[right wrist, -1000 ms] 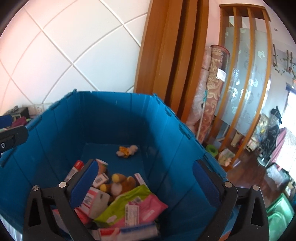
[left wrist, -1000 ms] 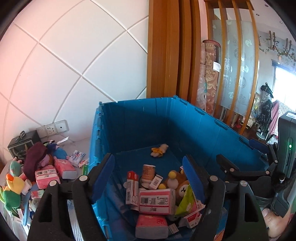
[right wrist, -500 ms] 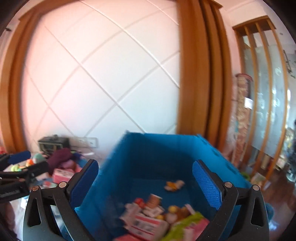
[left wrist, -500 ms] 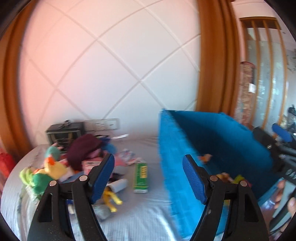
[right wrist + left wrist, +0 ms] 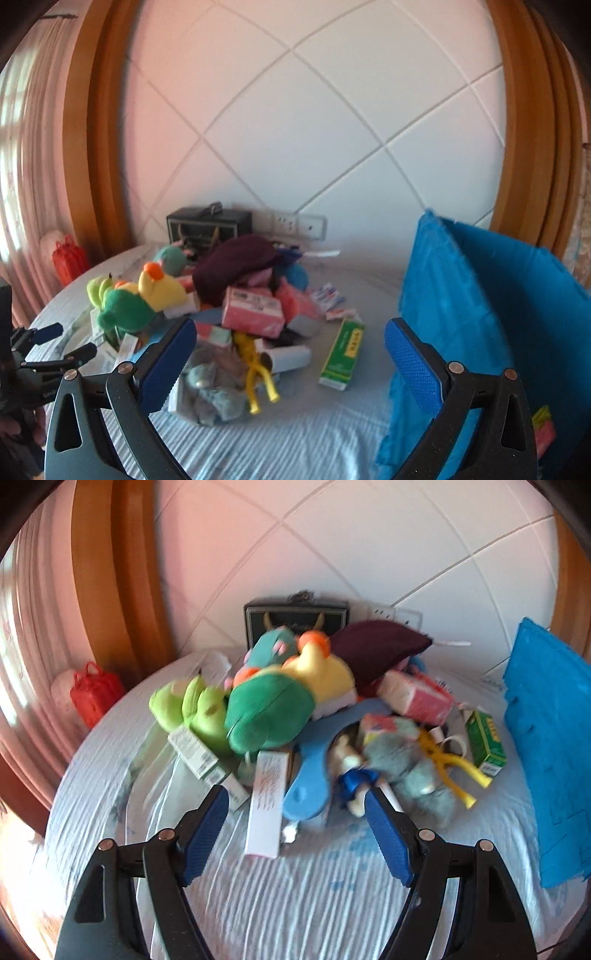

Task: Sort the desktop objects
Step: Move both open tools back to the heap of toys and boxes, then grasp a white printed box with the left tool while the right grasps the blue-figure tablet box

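A heap of objects lies on a round table with a pale blue cloth point(image 5: 295, 893). It holds a green plush point(image 5: 266, 712), a yellow plush point(image 5: 321, 672), a blue paddle point(image 5: 314, 775), a long white box point(image 5: 267, 794), a pink pack point(image 5: 417, 698), a green box point(image 5: 484, 742) and a grey plush point(image 5: 410, 771). My left gripper point(image 5: 297, 840) is open and empty, above the table just short of the heap. My right gripper point(image 5: 290, 365) is open and empty, over the heap's right side near the green box point(image 5: 341, 354). The left gripper also shows in the right wrist view point(image 5: 59, 341).
A blue crate point(image 5: 491, 317) stands on the right of the table, its wall close to my right gripper; it also shows in the left wrist view point(image 5: 550, 746). A black box point(image 5: 295, 620) and wall sockets point(image 5: 299, 225) sit behind the heap. A red bag point(image 5: 94, 694) stands at far left.
Both grippers have swung left, away from the inside of the blue crate to face the heap on the table. Both stay open and empty.
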`<move>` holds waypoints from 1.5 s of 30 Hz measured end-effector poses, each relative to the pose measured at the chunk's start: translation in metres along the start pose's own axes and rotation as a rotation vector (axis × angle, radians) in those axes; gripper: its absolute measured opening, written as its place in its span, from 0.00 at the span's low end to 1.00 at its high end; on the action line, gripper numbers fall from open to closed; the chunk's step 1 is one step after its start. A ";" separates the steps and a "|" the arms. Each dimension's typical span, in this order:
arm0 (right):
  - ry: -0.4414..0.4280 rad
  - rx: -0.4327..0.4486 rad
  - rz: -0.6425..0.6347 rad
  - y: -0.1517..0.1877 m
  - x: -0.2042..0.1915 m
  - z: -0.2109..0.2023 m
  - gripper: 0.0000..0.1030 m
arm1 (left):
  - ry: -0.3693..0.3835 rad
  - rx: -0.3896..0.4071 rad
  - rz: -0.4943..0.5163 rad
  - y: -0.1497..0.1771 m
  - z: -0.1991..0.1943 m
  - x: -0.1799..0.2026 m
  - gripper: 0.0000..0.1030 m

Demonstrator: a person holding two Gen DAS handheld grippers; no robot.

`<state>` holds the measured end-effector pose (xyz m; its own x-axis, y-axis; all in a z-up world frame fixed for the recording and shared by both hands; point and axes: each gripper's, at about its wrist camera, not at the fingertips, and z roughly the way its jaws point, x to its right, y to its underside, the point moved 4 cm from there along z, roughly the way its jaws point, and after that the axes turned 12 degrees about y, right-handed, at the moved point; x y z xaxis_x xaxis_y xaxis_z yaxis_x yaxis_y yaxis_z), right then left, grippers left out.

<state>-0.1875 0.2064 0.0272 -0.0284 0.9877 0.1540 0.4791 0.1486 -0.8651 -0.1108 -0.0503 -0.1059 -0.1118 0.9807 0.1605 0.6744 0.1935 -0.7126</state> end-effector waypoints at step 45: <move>-0.268 -0.517 -0.166 0.176 -0.155 0.113 0.16 | 0.121 -0.317 -0.091 0.136 0.068 -0.011 0.40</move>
<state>-0.1980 0.0850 -0.2026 -0.3275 0.9412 0.0833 0.8116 0.3254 -0.4853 -0.0679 -0.0332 -0.2509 -0.1072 0.9458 0.3066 0.8607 0.2427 -0.4476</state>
